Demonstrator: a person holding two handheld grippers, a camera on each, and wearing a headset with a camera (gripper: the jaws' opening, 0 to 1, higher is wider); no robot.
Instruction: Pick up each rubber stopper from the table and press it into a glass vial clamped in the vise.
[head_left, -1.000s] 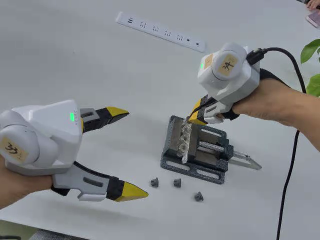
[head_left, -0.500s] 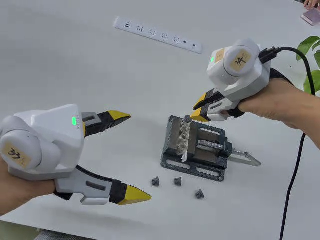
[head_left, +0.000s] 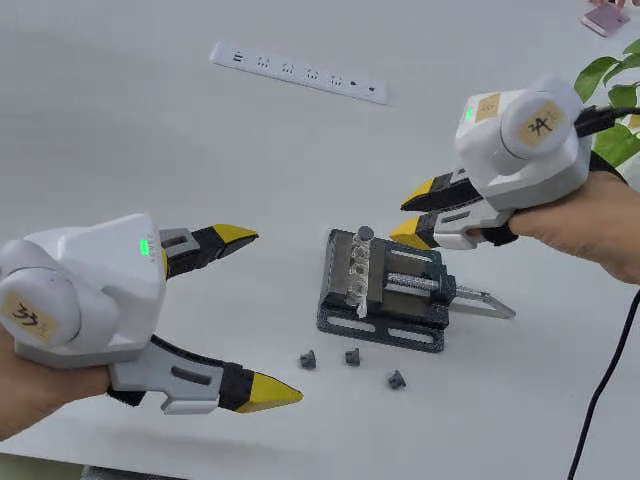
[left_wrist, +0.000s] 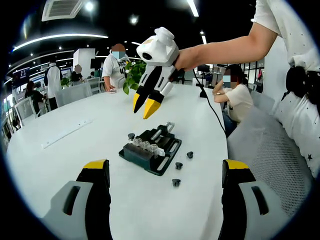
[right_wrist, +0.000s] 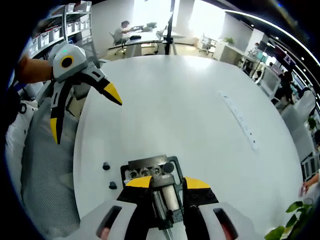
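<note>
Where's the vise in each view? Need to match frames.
Head view: vise centre, slightly right.
Left gripper view: vise centre, above the gap between the jaws.
Right gripper view: vise bottom centre, partly behind the jaws.
Shared landmark: white power strip on the table.

Head view: above near edge of white tabletop (head_left: 150, 120), angled fwd & down, mid-range on the dark metal bench vise (head_left: 410, 300). Left gripper view: low over tabletop, nearly level, facing vise from farther off. Right gripper view: close above vise, looking steeply down. All 3 share the vise.
</note>
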